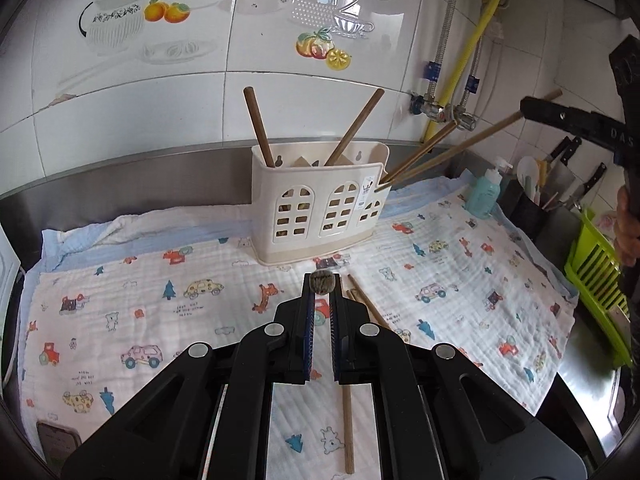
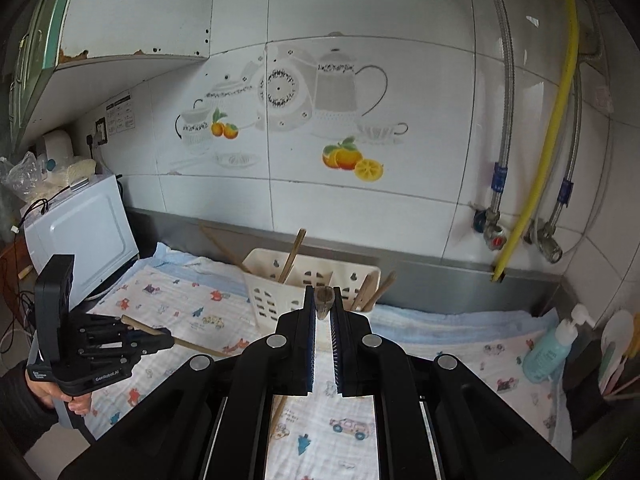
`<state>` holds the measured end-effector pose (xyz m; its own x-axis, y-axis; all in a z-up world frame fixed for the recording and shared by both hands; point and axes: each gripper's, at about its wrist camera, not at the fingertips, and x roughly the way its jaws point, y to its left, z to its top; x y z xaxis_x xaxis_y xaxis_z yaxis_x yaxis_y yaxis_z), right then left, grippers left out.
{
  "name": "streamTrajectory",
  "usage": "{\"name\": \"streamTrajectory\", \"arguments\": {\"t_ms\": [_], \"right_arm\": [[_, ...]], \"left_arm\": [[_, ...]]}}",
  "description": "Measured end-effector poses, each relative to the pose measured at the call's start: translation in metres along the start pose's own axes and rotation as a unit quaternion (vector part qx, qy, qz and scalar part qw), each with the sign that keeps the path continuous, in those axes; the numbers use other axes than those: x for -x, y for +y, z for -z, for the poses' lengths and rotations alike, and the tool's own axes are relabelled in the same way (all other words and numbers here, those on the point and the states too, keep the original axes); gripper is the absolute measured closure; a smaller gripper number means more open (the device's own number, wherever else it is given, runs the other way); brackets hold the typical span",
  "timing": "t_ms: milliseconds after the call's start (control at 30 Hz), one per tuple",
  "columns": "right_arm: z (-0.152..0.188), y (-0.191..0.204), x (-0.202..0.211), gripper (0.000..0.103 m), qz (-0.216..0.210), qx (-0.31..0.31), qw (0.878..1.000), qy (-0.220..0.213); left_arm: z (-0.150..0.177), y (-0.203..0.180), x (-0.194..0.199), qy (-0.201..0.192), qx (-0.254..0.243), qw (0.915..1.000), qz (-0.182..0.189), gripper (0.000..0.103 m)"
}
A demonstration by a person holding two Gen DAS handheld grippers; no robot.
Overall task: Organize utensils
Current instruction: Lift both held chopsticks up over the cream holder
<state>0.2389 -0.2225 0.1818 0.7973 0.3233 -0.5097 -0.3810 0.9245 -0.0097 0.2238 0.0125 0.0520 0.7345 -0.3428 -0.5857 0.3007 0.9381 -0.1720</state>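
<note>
Two utensils in holder (image 1: 320, 208) | left tool (image 1: 322, 286), right tool (image 2: 325, 300): each clamps one chopstick

— Left side: I see open cloth (image 1: 120, 312) ahead of me, but the cream holder (image 1: 320, 208) blocks the middle.

— Right side: slanted chopsticks (image 1: 440, 148) crowd its end; the soap bottle (image 2: 550, 354) and dark container (image 1: 524, 208) hem the corner.

The left gripper (image 2: 170, 342) body reads "GenRobot.AI" in white on its lower edge, the right gripper (image 1: 524, 107) arm shows the letters "DAS", while the cloth's (image 1: 192, 308) small print, the holder's (image 1: 320, 208) sticker and the wall notice (image 2: 120, 114) are too small to read.
</note>
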Motion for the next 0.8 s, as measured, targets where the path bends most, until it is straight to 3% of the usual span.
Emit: {"name": "streamTrajectory", "arguments": {"t_ms": [333, 800], "right_arm": [[-0.052, -0.015, -0.016, 0.096, 0.019, 0.021, 1.000, 0.011], [-0.043, -0.022, -0.098, 0.096, 0.019, 0.024, 0.995, 0.091]], "left_arm": [[-0.030, -0.003, 0.010, -0.017, -0.019, 0.9997, 0.000, 0.097], [-0.114, -0.024, 0.050, -0.108, -0.047, 0.9931, -0.001, 0.097]]}}
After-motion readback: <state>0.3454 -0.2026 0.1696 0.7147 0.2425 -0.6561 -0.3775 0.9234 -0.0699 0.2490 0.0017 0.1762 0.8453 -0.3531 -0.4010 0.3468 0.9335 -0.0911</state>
